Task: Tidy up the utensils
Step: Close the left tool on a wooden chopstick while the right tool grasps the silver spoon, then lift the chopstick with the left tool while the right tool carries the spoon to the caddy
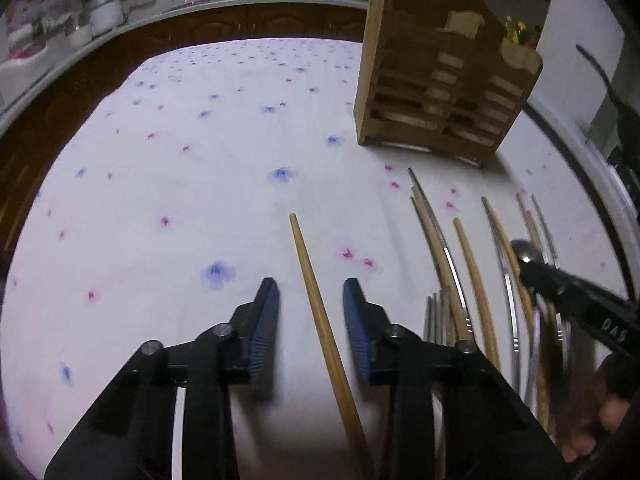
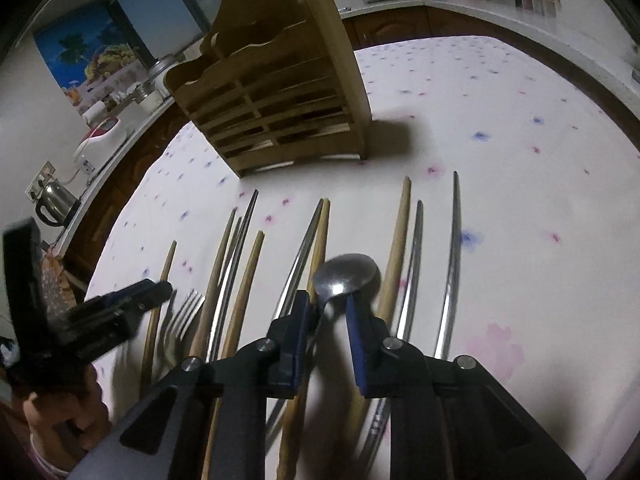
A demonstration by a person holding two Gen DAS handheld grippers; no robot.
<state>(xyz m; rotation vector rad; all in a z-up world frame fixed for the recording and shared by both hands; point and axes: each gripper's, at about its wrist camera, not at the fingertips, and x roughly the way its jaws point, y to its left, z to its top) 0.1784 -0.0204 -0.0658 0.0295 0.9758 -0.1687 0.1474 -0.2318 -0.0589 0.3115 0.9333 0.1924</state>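
Left gripper (image 1: 310, 286) spread wide astride one wooden chopstick (image 1: 316, 304) on the tablecloth (image 1: 180, 184), not touching. Right gripper (image 2: 328, 300) parted around a spoon (image 2: 346, 276); contact unclear. Wooden rack (image 2: 280, 92) beyond.

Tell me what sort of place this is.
Most likely a home kitchen. A counter with dark wooden cabinets runs behind the table, an electric kettle stands by a wall socket, and a wooden cutlery holder sits on the flowered tablecloth beside chopsticks, a fork and a spoon.
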